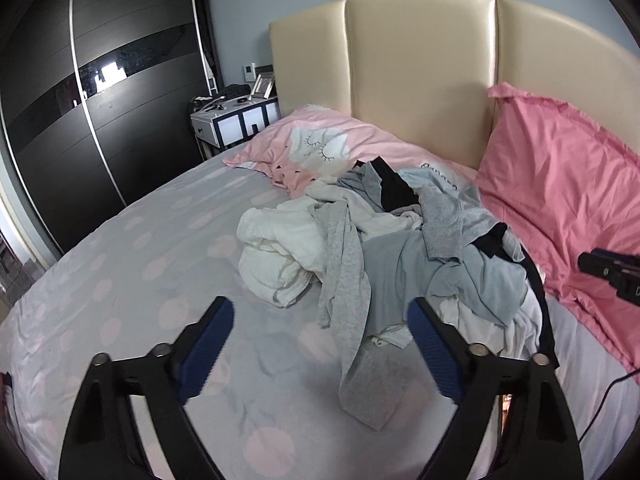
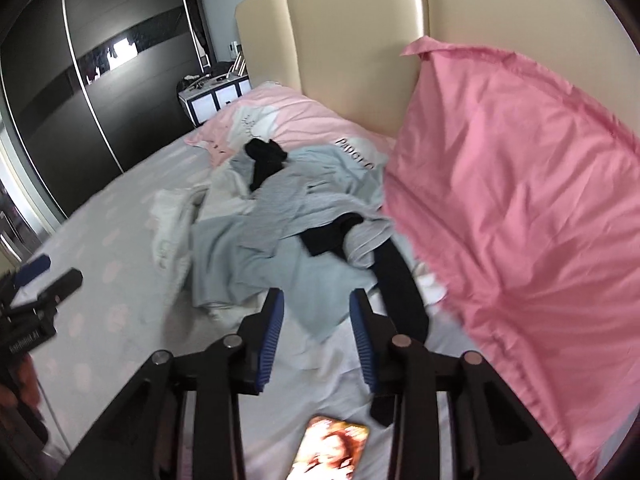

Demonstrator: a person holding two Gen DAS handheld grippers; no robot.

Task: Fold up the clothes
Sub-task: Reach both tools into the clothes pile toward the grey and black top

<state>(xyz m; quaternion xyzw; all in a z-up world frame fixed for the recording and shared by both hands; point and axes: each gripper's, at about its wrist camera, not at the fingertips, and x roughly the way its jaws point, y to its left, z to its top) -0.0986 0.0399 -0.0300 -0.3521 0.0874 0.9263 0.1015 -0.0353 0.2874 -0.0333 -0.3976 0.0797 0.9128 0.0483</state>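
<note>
A pile of unfolded clothes (image 1: 392, 240) lies in the middle of the bed: white, grey, light blue and black pieces tangled together. It also shows in the right wrist view (image 2: 280, 232). A grey garment (image 1: 352, 320) hangs down toward the front of the pile. My left gripper (image 1: 320, 320) is open and empty, above the bed just in front of the pile. My right gripper (image 2: 316, 312) is open and empty, above the light blue piece (image 2: 316, 280) and beside a long black garment (image 2: 400, 284). The right gripper's tip shows in the left wrist view (image 1: 608, 272).
The bed has a grey sheet with pink dots (image 1: 140, 280). A dark pink pillow (image 2: 520, 200) leans on the cream headboard (image 1: 420, 72) at the right. A light pink pillow (image 1: 320, 144) lies behind the pile. A phone (image 2: 332, 452) lies near the front. A nightstand (image 1: 232, 120) and dark wardrobe (image 1: 100, 100) stand left.
</note>
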